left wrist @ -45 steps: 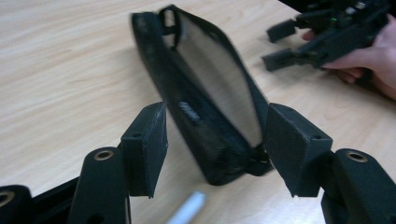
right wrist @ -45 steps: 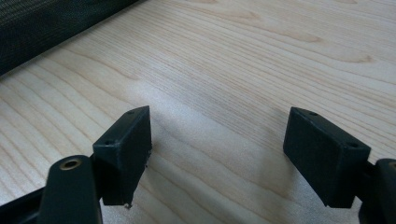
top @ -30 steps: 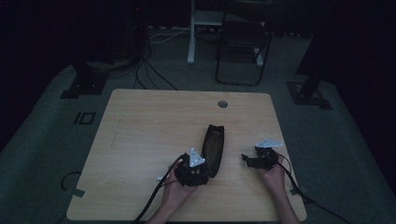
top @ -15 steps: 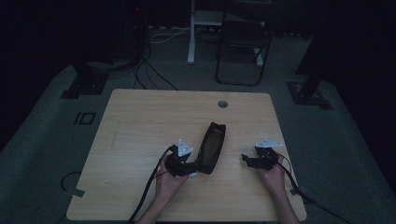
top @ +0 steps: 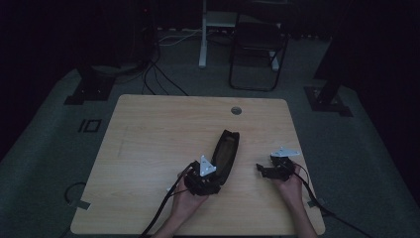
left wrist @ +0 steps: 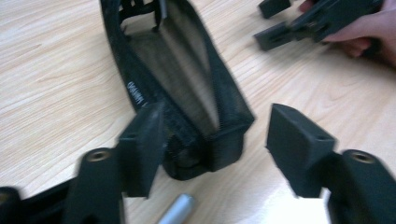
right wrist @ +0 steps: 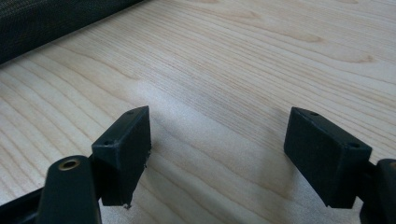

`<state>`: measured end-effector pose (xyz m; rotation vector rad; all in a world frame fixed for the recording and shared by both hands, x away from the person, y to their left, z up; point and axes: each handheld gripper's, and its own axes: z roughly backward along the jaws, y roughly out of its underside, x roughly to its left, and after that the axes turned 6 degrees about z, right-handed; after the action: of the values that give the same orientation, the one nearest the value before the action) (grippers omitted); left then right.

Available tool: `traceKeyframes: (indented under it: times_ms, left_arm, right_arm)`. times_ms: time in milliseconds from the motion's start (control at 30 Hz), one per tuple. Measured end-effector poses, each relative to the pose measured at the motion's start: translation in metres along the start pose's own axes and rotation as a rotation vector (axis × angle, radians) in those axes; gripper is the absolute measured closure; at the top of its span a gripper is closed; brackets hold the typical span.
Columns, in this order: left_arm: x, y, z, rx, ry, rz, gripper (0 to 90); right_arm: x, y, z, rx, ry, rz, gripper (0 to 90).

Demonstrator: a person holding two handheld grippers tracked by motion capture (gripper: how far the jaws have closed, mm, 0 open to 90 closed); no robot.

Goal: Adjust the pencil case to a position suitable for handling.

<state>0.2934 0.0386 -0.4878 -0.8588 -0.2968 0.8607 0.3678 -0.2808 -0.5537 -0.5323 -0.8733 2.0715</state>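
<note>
Between the jaws of the left hand-held gripper (left wrist: 212, 140) sat the near end of a long black mesh pouch (left wrist: 187, 84), lying open on the tabletop (top: 148, 134) and stretching away ahead of that gripper. The jaws had just been opening and stood at a middling width, the left pad touching or nearly touching the pouch's side wall, the right pad clear of it, so nothing was truly gripped. Just below the pouch's end, close under the gripper, lay a small silver cylinder (left wrist: 176, 210), perhaps a pen tip; I could not tell.

Off to that gripper's right, the right hand-held gripper (right wrist: 217, 158) rested low over bare wood with its jaws wide and empty, the pouch's mesh edge (right wrist: 51, 21) lying ahead and to its left.

My judgement of the risks: the soft mesh could fold or slide instead of being caught, since only one pad met it, and a closing stroke might push the pouch forward across the smooth wood. The silver piece could be nudged and roll toward the near edge, which lay close behind both hands.

Room was generous ahead and to the left of the left gripper; the gap between the two grippers was moderate, enough for either to swing without touching.
</note>
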Motion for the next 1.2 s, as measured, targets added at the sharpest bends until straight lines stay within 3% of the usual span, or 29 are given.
traceKeyframes:
  times_ms: [100, 167, 333, 500, 700, 1000, 1200]
  left_arm:
    - [0.009, 0.0, -0.001, 0.005, -0.006, 0.03, 49.4]
    - [0.02, -0.001, 0.002, -0.003, -0.041, 0.046, 51.8]
    - [0.038, 0.0, 0.007, -0.009, -0.078, 0.07, 58.1]
    - [0.053, 0.003, 0.012, -0.005, -0.081, 0.085, 66.6]
    - [0.071, 0.008, 0.022, 0.005, -0.052, 0.047, 72.0]
    - [0.098, 0.018, 0.039, 0.011, -0.084, 0.084, 72.7]
    - [0.1, 0.025, 0.046, 0.019, -0.067, 0.073, 72.9]
  right_arm:
    - [0.0, 0.0, 0.0, 0.0, 0.0, 0.0, 23.1]
    - [0.0, 0.0, 0.0, 0.0, 0.0, 0.0, 23.1]
    - [0.0, 0.0, 0.0, 0.0, 0.0, 0.0, 23.1]
    - [0.0, 0.0, 0.0, 0.0, 0.0, 0.0, 23.1]
    - [0.0, 0.0, 0.0, 0.0, 0.0, 0.0, 23.1]
    - [0.0, 0.0, 0.0, 0.0, 0.0, 0.0, 23.1]
    - [0.0, 0.0, 0.0, 0.0, 0.0, 0.0, 23.1]
